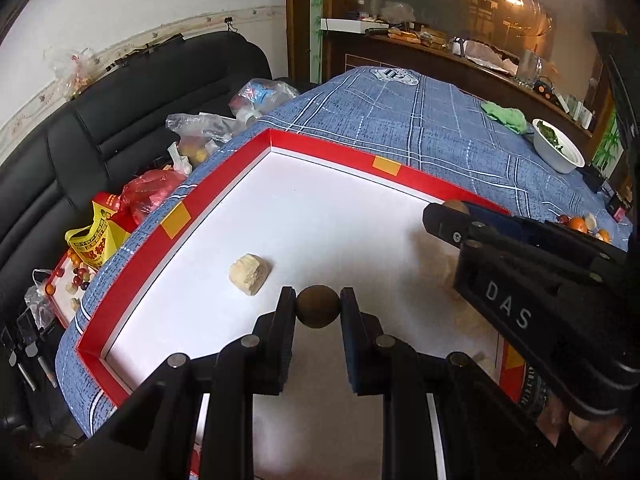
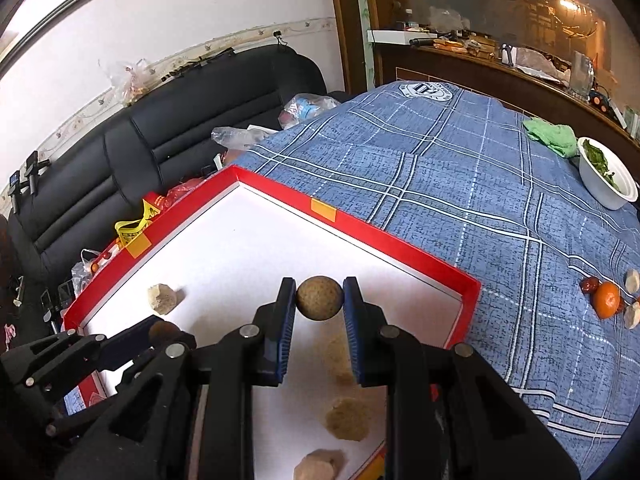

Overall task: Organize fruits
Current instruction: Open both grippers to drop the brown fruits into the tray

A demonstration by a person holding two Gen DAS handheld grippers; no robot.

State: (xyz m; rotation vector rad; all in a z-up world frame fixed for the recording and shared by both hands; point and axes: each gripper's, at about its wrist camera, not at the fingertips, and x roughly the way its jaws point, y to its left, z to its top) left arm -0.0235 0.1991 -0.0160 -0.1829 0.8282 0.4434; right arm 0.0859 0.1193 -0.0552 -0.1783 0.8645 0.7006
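Pale lumps (image 2: 347, 418) under right gripper (image 2: 319, 300) blurred.

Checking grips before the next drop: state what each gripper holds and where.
Left gripper pinches a dark round fruit across its sides; right gripper pinches a tan round fruit likewise.

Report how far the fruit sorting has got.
Done: several pale chunks already lie in the red-rimmed tray. In hand: the left gripper and right gripper each clamp a round brown fruit above the tray. Left: an orange, red dates and pale pieces remain on the blue cloth.
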